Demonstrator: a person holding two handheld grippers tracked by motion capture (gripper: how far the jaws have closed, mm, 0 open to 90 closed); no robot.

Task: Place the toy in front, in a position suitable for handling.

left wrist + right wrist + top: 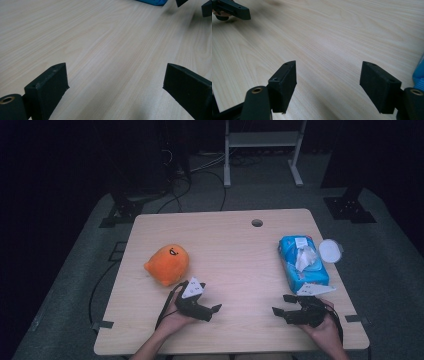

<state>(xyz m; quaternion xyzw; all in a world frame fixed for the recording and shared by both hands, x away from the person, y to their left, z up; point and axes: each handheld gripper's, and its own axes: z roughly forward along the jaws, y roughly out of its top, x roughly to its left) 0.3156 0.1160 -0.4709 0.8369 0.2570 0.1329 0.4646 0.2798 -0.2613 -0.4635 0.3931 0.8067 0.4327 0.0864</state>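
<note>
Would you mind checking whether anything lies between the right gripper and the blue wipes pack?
Nothing visible does. The right gripper is open, pointing toward the left gripper, with the wipes pack just beyond it across bare table.

Table [230,245] looks like pale matt wood laminate, orange toy [167,265] is soft plush, wipes pack [301,265] is glossy blue plastic film, gripper pads [51,82] are matt black.

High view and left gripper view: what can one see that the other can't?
The high view alone has the orange plush toy, the round white lid and the person's hands. The left gripper view alone gives a close look between its own open jaws, with bare wood there. Both share the wooden table, the blue wipes pack and the right gripper.
</note>
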